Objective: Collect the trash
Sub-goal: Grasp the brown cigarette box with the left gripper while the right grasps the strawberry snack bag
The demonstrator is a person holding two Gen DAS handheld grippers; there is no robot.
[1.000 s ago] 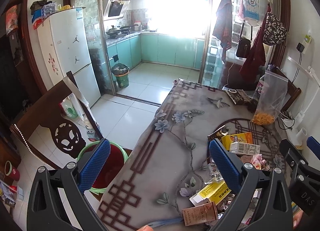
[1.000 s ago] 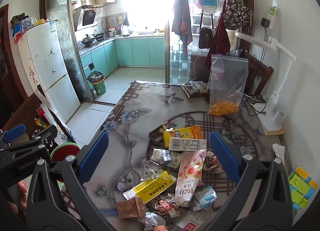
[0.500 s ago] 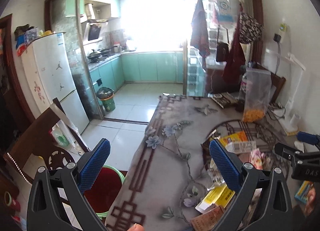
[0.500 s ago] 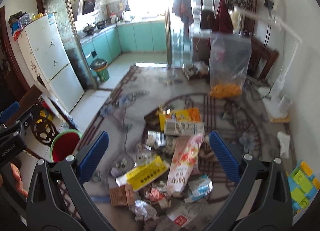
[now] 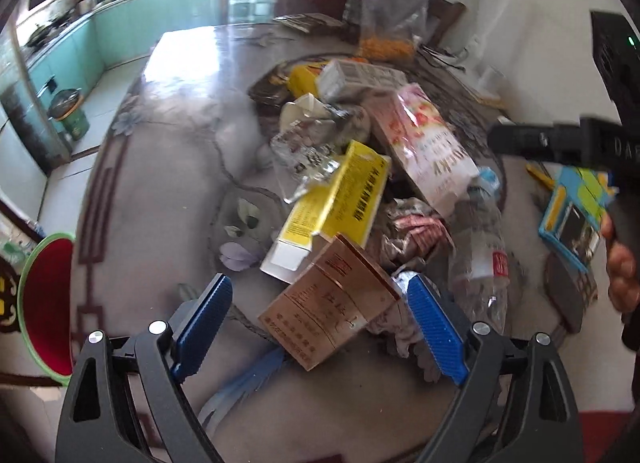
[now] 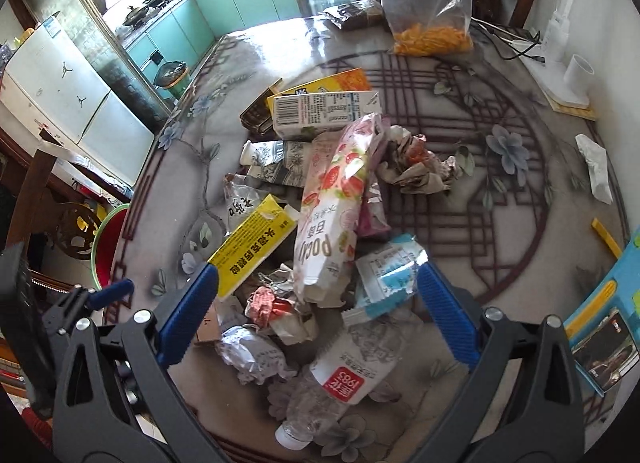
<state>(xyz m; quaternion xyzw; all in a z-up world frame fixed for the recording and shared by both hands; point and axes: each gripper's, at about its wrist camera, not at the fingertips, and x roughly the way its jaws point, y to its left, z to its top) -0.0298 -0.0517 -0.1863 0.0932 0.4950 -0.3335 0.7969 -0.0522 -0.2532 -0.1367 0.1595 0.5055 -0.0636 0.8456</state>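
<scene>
The left gripper [image 5: 320, 319] pointed down at the trash pile [image 5: 360, 191], its jaws wide but closing, a brown carton [image 5: 332, 307] between the blue pads, untouched. A yellow box [image 5: 332, 207] lay just beyond it and a crushed bottle [image 5: 480, 247] to its right. The right gripper [image 6: 318, 301] hung wide and empty over crumpled wrappers [image 6: 280, 307], with a pink Pocky box [image 6: 332, 207] ahead. A red bin [image 5: 44, 299] stood on the floor, left of the table [image 5: 160, 183].

We tilt our left black tool [image 5: 318, 321] with blue pads steeply downward, its jaws closing; our right matching tool [image 6: 318, 309] gapes wide, angled down too.
</scene>
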